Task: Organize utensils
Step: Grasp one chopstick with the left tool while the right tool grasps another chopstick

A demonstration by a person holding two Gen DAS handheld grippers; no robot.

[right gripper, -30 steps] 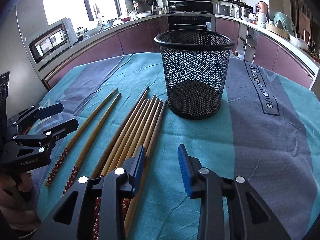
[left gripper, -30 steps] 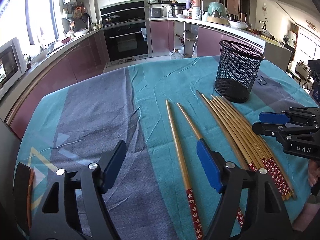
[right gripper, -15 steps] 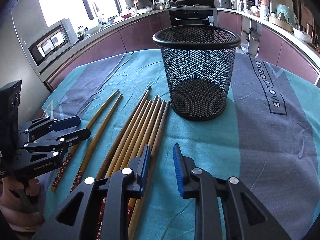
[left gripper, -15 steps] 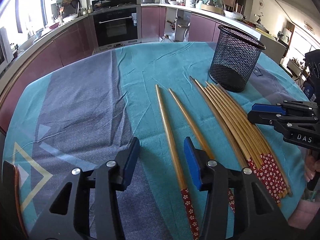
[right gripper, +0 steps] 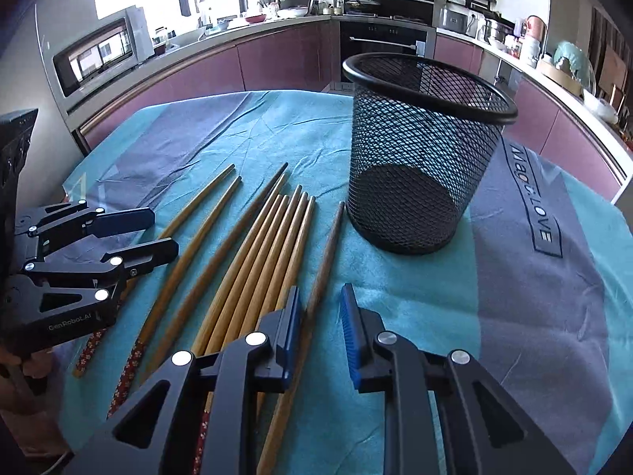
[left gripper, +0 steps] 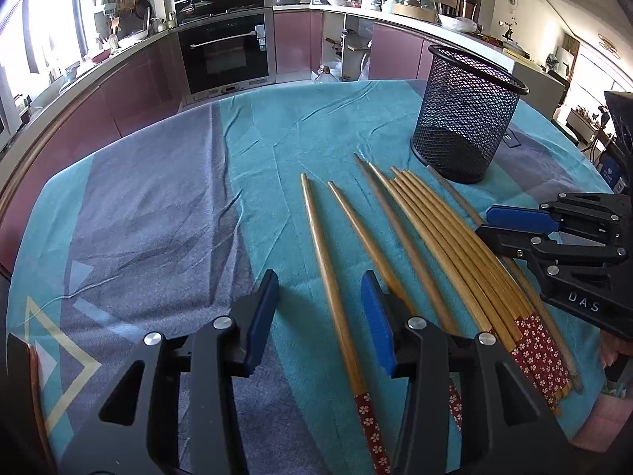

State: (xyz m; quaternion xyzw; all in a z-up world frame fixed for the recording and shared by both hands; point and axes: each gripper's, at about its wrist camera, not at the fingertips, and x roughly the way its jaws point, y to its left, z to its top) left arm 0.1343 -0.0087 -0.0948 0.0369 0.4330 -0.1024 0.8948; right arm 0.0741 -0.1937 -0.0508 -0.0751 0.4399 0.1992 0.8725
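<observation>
Several wooden chopsticks with red flowered ends lie side by side on the teal cloth. A black mesh cup stands upright and empty just beyond their tips. My left gripper is open, low over the cloth, with the leftmost chopstick between its fingers. My right gripper is open with a narrow gap, straddling the rightmost chopstick. Each gripper shows in the other's view: the right one, the left one.
The table is round, covered by a teal and grey cloth. A kitchen counter with an oven and a microwave curves behind it. Printed lettering marks the cloth right of the cup.
Both grippers have narrowed and moved forward and lower over the chopsticks. The left now brackets the leftmost chopstick, the right the rightmost. The rightmost chopstick lies slightly apart from the bundle.
</observation>
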